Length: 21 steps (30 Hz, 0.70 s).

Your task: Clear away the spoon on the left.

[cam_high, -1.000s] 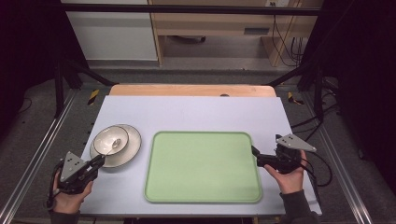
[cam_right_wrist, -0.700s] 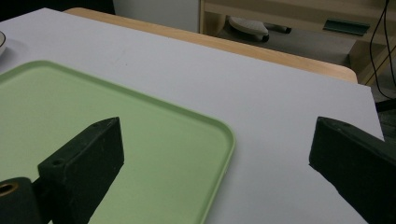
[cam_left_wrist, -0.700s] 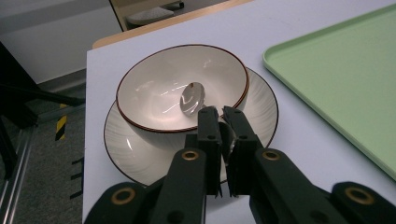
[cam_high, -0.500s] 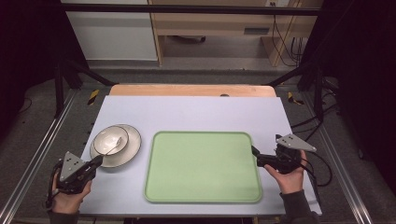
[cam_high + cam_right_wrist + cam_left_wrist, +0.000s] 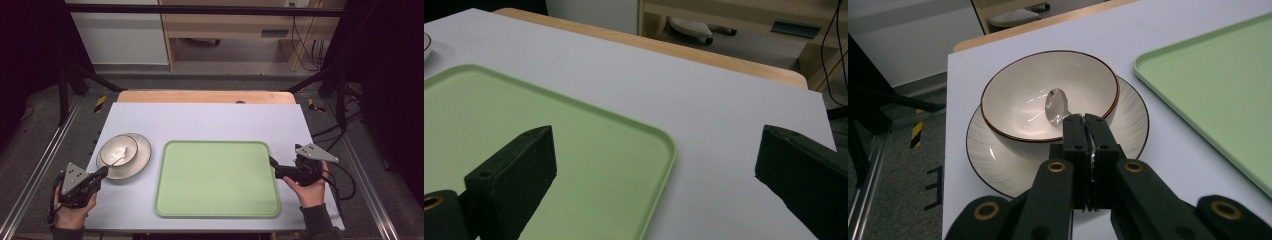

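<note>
Spoon [image 5: 1057,104] lies in the bowl [image 5: 1018,95], which sits on a plate [image 5: 998,160], directly ahead of the left gripper [image 5: 1083,119]. Its jaws, just closing, are now clamped on the spoon handle. Step judged: grasp made; next calls for a clean lift without tipping the bowl.

Right gripper [image 5: 654,145] jaws wide apart, nothing between, over the green tray's [image 5: 574,150] near corner.

The left gripper view shows the pinch; the high view places the bowl left of the tray.

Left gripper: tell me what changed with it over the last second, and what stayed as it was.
The left gripper has just been closing and its jaws are now clamped on the handle of the spoon lying in the bowl. Neither hand shifted. The bowl, the plate, the green tray and the open right gripper stayed as they were.
</note>
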Each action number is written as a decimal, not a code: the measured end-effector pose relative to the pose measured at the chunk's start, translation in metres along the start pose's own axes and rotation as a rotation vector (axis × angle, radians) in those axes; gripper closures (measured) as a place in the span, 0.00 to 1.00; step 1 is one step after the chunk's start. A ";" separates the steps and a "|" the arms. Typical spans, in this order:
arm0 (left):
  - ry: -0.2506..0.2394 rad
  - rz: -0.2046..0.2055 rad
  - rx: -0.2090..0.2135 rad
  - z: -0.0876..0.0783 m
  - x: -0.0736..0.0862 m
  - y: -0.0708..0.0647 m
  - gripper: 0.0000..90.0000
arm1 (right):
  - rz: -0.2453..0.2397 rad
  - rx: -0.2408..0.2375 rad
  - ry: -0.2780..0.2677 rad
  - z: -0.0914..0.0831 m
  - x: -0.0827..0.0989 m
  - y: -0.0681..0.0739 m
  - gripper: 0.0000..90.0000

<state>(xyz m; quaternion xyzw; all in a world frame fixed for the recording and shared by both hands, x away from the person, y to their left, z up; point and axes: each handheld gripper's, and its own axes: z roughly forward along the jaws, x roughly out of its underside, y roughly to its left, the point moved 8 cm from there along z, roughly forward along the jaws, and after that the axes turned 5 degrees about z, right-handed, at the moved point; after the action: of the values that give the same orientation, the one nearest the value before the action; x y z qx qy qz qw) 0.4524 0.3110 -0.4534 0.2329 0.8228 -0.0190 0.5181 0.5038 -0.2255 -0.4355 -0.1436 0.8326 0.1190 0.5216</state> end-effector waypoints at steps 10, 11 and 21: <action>-0.027 0.006 -0.014 -0.005 -0.006 -0.001 0.99 | 0.000 0.000 0.002 0.000 0.000 0.000 0.04; -0.029 0.004 -0.014 -0.006 -0.006 -0.001 0.99 | -0.001 0.001 0.001 0.000 0.000 0.000 0.04; -0.057 0.006 -0.025 -0.012 -0.012 0.000 0.99 | -0.005 0.002 0.001 0.000 0.000 -0.001 0.04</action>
<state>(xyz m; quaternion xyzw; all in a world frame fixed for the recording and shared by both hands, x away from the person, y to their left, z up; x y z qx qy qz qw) 0.4465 0.3095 -0.4378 0.2280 0.8072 -0.0136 0.5443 0.5039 -0.2263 -0.4354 -0.1454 0.8325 0.1169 0.5217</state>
